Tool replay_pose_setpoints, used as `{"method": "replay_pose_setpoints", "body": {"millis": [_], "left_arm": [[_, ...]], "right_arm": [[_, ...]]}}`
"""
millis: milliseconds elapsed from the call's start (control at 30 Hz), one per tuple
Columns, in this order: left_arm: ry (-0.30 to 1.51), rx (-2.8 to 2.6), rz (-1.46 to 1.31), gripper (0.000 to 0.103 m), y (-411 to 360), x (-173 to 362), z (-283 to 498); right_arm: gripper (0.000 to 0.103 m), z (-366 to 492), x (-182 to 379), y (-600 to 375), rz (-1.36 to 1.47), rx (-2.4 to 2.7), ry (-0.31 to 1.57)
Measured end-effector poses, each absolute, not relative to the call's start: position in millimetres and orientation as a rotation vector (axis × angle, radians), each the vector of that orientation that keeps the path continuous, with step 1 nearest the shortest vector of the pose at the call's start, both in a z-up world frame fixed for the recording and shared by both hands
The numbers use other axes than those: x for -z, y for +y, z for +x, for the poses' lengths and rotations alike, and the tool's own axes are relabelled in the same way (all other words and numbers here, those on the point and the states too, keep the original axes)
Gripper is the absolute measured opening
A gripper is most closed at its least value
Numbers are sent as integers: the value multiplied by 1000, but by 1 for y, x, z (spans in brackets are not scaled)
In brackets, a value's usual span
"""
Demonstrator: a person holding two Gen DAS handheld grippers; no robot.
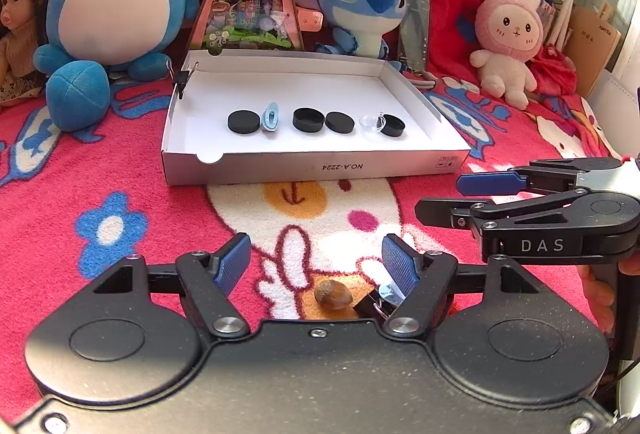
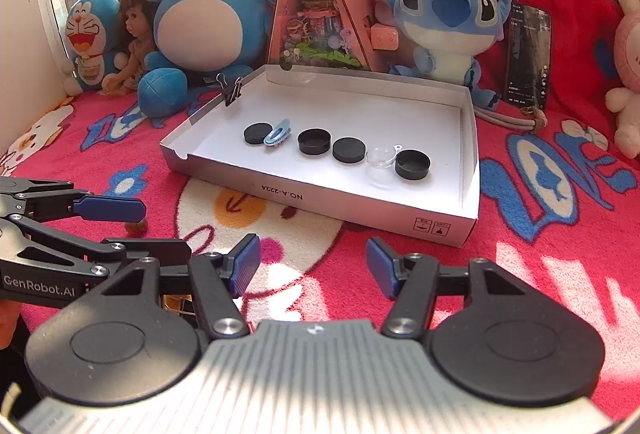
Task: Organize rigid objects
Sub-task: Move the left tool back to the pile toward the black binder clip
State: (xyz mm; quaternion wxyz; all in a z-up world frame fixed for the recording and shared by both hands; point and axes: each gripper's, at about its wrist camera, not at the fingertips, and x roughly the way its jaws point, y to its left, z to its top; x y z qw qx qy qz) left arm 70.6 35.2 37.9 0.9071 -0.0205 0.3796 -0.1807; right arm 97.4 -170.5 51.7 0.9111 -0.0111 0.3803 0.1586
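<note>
The left tool stands wide open low in the frame, gripping nothing; between its blue pads, on the red blanket, lie a brown acorn and, beside the right pad, a small black clip. The right tool is also spread wide and empty, hovering over the blanket just short of the white box. Inside the box, mid-frame, sit a row of black caps, a light blue clip and a clear dome
</note>
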Motion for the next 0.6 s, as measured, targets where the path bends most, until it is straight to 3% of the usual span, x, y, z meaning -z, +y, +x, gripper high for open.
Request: {"method": "replay_pose_setpoints", "body": {"millis": [167, 233, 300, 467, 533, 600], "left_arm": [[810, 396, -50, 68, 37, -33, 52], [822, 394, -67, 61, 39, -33, 45], [832, 413, -93, 46, 41, -34, 39], [838, 456, -106, 34, 37, -35, 28], [834, 460, -84, 31, 30, -34, 26], [837, 458, -77, 24, 26, -31, 26]], "right_arm": [[72, 78, -44, -172, -74, -329, 781], [72, 71, -42, -173, -88, -329, 778], [72, 62, -40, -175, -87, -323, 782], [71, 45, -34, -175, -78, -326, 790], [67, 41, -32, -174, -77, -324, 791], [56, 38, -30, -174, -70, -319, 796]]}}
